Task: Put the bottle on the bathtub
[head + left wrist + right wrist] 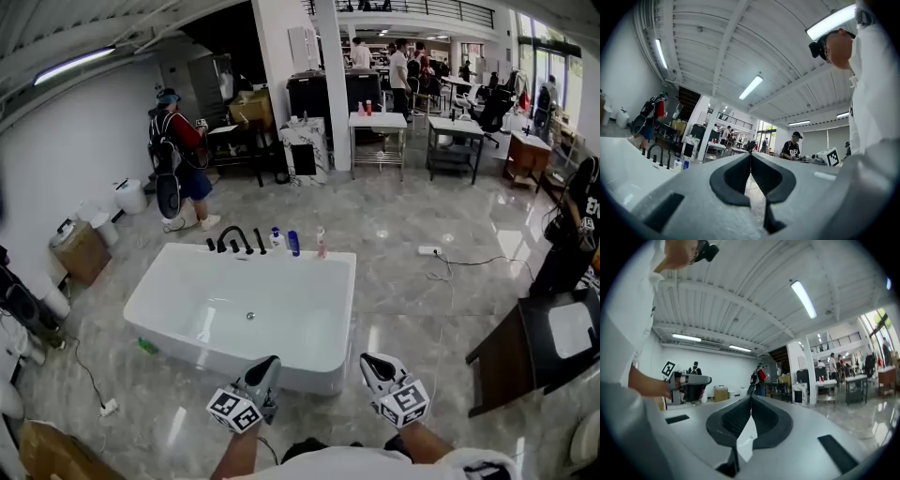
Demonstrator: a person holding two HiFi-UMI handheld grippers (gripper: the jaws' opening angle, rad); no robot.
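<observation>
Left gripper [269, 366] and right gripper [373, 363] are both closed and empty at the bathtub's [349, 300] near side; 3 upright bottles [293, 243] stand on its far rim beside the black faucet [234, 240], straight ahead, the left gripper marginally nearer; the basin holds only a drain [250, 316].

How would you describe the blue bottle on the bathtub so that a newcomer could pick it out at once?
The white bathtub stands in the middle of the marble floor. On its far rim, right of the black tap fittings, three bottles stand in a row. The blue bottle is the middle one, dark blue, between a white bottle and a pale pink bottle.
</observation>
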